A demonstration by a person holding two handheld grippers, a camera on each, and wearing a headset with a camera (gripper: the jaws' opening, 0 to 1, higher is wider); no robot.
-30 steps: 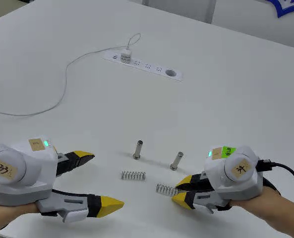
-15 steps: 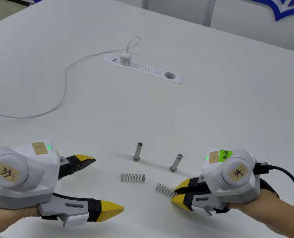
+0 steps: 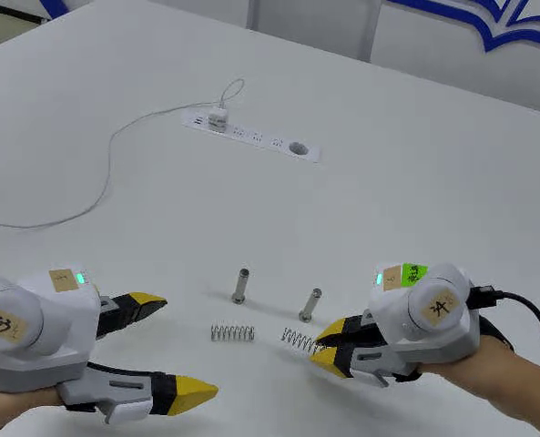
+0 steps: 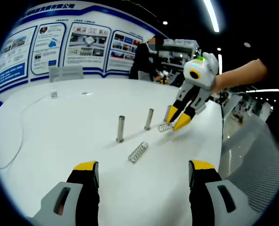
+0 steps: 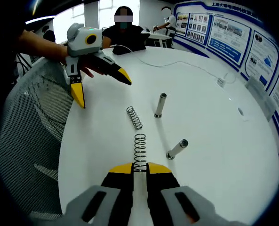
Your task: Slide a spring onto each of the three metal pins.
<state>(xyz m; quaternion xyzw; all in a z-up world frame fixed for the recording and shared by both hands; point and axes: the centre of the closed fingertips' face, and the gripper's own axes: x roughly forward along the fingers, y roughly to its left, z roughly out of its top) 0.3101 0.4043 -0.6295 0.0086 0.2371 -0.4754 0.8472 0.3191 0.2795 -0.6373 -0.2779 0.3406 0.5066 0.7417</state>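
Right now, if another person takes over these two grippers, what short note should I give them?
Left gripper: open, empty, at the near left of the table.
Right gripper: shut on one end of a spring; the free end points toward the pins.
Second spring: lies loose on the table in front of the pins.
Two pins in view, left pin and right pin, both standing and bare.
Done: no spring is on a pin yet.
Left: slide the held spring onto a pin, then do the rest.
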